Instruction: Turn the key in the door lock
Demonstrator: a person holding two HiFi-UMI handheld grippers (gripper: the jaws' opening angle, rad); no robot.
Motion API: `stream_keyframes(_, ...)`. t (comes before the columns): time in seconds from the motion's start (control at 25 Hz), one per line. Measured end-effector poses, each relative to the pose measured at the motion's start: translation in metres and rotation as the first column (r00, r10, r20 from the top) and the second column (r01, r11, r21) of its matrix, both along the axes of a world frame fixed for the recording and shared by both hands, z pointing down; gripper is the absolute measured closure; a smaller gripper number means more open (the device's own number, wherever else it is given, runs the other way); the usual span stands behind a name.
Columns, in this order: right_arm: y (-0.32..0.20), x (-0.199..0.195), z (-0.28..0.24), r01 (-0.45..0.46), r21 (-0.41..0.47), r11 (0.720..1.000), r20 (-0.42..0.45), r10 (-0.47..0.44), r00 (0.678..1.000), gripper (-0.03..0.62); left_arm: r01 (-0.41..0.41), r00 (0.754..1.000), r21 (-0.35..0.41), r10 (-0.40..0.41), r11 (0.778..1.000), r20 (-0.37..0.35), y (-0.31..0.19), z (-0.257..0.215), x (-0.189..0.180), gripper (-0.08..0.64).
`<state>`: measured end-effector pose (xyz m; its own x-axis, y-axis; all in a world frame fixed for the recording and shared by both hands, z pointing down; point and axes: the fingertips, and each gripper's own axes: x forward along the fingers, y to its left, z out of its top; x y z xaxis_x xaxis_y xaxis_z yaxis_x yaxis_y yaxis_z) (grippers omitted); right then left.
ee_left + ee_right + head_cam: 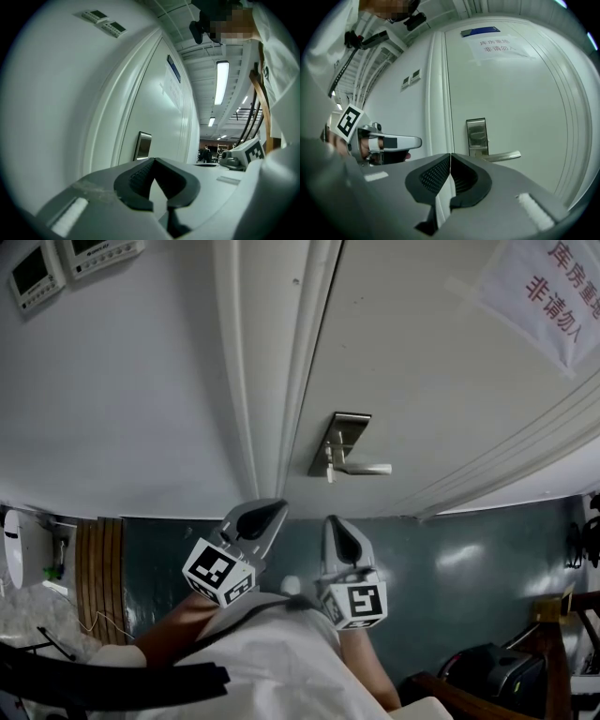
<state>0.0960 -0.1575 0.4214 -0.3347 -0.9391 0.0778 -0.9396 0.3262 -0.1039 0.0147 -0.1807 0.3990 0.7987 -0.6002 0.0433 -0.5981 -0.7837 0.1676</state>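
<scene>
A white door (422,371) carries a steel lock plate (339,442) with a lever handle (367,468) pointing right. I cannot make out a key at the lock. Both grippers hang below the lock, away from the door. My left gripper (265,518) is shut, its tips meeting with nothing between them (153,160). My right gripper (339,535) is shut and empty too (450,155). The right gripper view faces the lock plate (476,136) and lever (504,156) straight on, with the left gripper (384,143) at its left. The left gripper view shows the plate (143,145) edge-on.
The door frame (272,381) runs left of the lock. A paper notice (548,287) is taped high on the door. Wall control panels (66,263) sit top left. Wooden furniture (553,643) and a dark bag (487,671) stand on the floor at right.
</scene>
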Motion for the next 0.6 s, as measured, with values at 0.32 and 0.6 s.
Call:
stream_keyframes(0.32, 0.0036, -0.0028, -0.0048, 0.008, 0.006, 1.000, -0.010, -0.008, 1.000, 0.584, 0.001, 1.000, 0.004, -0.001, 1.000, 0.001, 0.0024, -0.0024, -0.0059, 0.557)
stream_keyframes(0.6, -0.0009, 0.0001, -0.0050, -0.006, 0.007, 1.000, -0.009, 0.006, 1.000, 0.584, 0.008, 1.000, 0.002, -0.008, 1.000, -0.002, 0.0024, -0.0023, -0.0069, 0.557)
